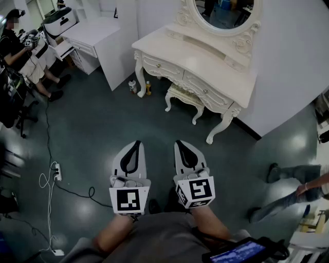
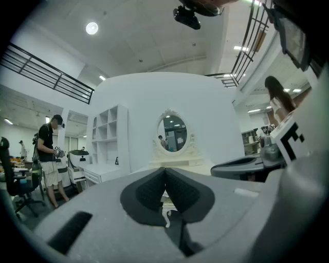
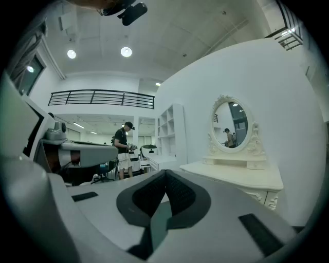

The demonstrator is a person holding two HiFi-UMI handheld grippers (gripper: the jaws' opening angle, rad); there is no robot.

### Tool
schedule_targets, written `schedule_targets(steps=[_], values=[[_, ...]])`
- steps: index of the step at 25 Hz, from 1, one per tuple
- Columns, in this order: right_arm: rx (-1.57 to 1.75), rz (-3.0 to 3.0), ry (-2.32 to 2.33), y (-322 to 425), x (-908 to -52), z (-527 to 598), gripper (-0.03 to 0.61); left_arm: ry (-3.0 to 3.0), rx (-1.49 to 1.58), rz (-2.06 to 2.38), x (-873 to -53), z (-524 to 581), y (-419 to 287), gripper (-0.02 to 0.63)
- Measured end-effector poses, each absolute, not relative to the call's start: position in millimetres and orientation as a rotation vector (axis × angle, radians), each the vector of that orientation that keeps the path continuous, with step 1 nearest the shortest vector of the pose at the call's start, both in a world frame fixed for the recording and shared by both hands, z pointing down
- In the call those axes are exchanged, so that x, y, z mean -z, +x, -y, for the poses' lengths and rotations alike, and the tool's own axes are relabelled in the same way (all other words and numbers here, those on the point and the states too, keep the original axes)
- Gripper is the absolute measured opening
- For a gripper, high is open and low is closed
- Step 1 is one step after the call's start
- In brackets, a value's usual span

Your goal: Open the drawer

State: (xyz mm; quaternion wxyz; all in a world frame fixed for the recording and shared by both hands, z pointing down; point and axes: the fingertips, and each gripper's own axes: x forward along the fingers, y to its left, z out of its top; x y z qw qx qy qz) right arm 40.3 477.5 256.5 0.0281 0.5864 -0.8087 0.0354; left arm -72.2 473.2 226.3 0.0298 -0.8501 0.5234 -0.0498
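A cream dressing table (image 1: 205,61) with an oval mirror (image 1: 223,13) stands against the white wall ahead; two drawers with small knobs, the left drawer (image 1: 162,67) and the right drawer (image 1: 205,91), show in its front, both closed. The table also shows in the left gripper view (image 2: 175,162) and the right gripper view (image 3: 234,174). My left gripper (image 1: 138,142) and right gripper (image 1: 178,142) are held level side by side near my body, well short of the table, over the floor. Both are shut with nothing between the jaws (image 2: 165,169) (image 3: 165,172).
A small cream stool (image 1: 185,97) sits under the table, two bottles (image 1: 140,87) by its left leg. A white desk (image 1: 97,38) stands at the left. A person (image 1: 20,51) stands far left, another's legs (image 1: 288,190) at right. A power strip with cables (image 1: 56,172) lies on the floor.
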Motion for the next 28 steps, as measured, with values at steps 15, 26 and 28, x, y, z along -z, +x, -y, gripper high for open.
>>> schedule_targets(steps=[15,26,28], values=[[-0.097,2.593,1.719,89,-251,-429,0.014,-2.556,0.163,-1.684,-219,-433,-20,0.015],[-0.112,2.628,1.651,100,-255,-379,0.014,-2.491,0.169,-1.784,-220,-397,-17,0.015],[-0.116,2.622,1.651,97,-259,-366,0.014,-2.49,0.182,-1.793,-223,-384,-20,0.015]])
